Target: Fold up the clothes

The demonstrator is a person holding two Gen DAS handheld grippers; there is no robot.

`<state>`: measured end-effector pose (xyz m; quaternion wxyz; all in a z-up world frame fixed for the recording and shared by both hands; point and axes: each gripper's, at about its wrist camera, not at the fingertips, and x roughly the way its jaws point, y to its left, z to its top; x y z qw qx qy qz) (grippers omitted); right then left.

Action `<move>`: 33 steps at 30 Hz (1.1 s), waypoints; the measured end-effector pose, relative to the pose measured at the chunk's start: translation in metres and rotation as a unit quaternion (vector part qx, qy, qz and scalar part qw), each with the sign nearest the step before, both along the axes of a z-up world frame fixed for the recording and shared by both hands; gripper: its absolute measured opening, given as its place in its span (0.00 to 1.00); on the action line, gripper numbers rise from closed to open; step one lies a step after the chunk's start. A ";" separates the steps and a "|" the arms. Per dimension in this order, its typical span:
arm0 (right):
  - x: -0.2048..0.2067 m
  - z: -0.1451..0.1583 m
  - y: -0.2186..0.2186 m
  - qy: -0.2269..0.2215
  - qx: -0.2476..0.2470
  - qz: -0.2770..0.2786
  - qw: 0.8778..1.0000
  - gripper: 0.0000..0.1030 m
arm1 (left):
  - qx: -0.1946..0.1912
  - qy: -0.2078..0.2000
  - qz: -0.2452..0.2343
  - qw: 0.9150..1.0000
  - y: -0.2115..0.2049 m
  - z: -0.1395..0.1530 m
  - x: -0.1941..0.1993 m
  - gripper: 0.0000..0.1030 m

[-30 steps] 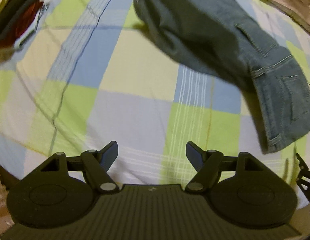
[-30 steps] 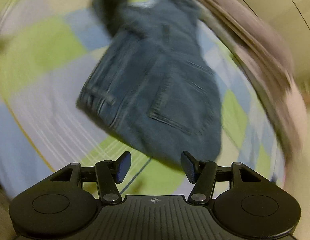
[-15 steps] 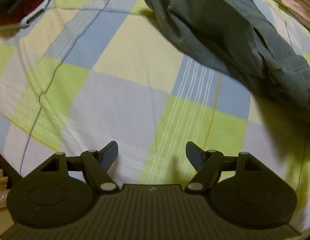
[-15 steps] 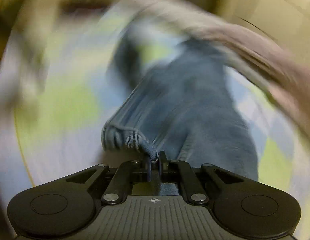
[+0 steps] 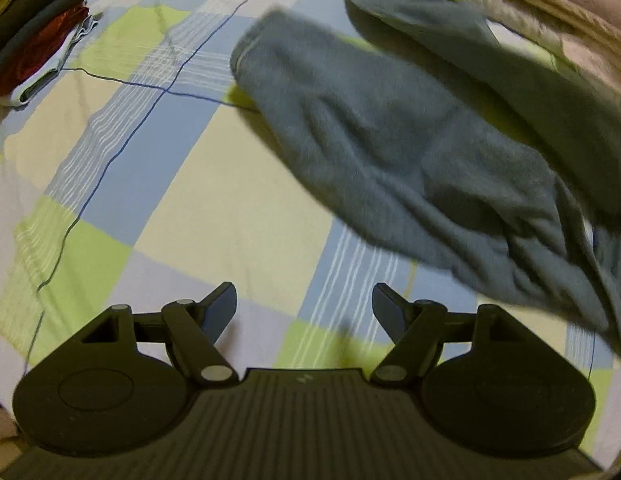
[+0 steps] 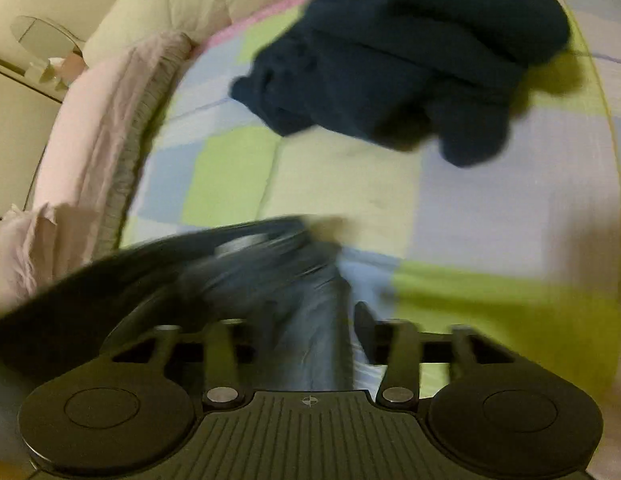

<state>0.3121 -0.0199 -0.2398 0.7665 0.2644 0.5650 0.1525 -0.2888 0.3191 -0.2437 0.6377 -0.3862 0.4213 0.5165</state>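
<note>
Left wrist: left gripper [image 5: 304,304] gapes over bare bedsheet [image 5: 198,184]; jeans [image 5: 390,152] lie right, blurred.

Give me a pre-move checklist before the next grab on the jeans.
1. Left gripper open, nothing between its jaws: ok.
2. Right gripper let go: its jaws have just been opening, but denim still lies between them; contact cannot tell.
3. Jeans flat on the checked bedsheet: not ok, rumpled and overlapping.
4. Bare sheet beside the jeans for folding: ok.
5. Dark garment pile apart from the jeans: ok.
6. Right view sharp enough to aim: not ok, blurred.
</note>
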 end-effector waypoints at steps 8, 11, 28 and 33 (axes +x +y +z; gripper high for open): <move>-0.003 -0.032 -0.003 0.016 0.022 0.016 0.999 0.53 | 0.006 -0.066 0.079 0.995 0.061 -0.008 -0.003 0.70; 0.000 -0.039 0.014 0.010 0.021 0.014 1.000 0.53 | 0.024 -0.063 0.092 0.993 0.094 -0.005 0.006 0.70; 0.026 -0.056 0.052 -0.017 -0.023 0.068 0.997 0.53 | -0.097 0.106 0.093 0.985 0.266 -0.072 0.087 0.71; 0.030 -0.064 0.051 -0.011 -0.019 0.063 0.998 0.53 | -0.076 0.077 0.080 0.991 0.261 -0.060 0.087 0.07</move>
